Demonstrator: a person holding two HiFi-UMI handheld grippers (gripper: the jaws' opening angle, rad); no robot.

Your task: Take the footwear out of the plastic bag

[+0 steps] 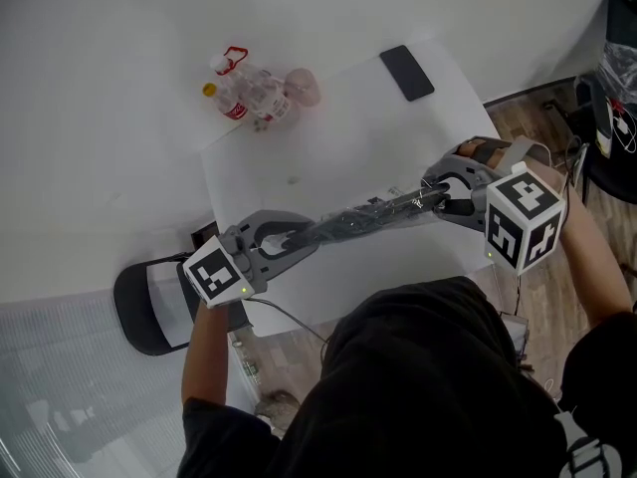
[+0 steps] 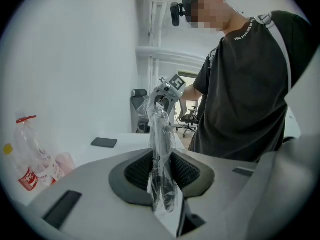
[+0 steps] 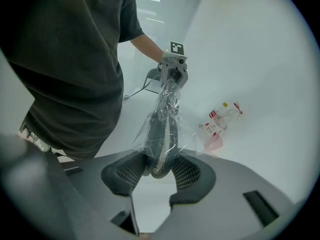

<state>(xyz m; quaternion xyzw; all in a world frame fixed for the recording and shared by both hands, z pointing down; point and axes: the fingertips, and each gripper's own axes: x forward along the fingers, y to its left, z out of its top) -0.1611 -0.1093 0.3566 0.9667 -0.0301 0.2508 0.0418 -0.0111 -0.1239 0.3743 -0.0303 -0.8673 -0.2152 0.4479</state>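
Clear plastic bag (image 1: 363,217) hung stretched above the tabletop (image 1: 328,142). Its twisted film end was pinched tight in the left claw (image 1: 297,237), while the right claw (image 1: 440,203) clamped the dark footwear (image 3: 161,134) through the film. Which end was the mouth I could not tell. A good pull would likely anchor the film and slide the footwear out lengthwise. The tabletop's near edge lay below; farther off, phone (image 1: 406,72) and bottles (image 1: 249,93) stood well clear.

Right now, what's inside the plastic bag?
A dark shoe with a pale sole edge shows through the clear plastic bag. Whether a second shoe lies behind it is hidden.
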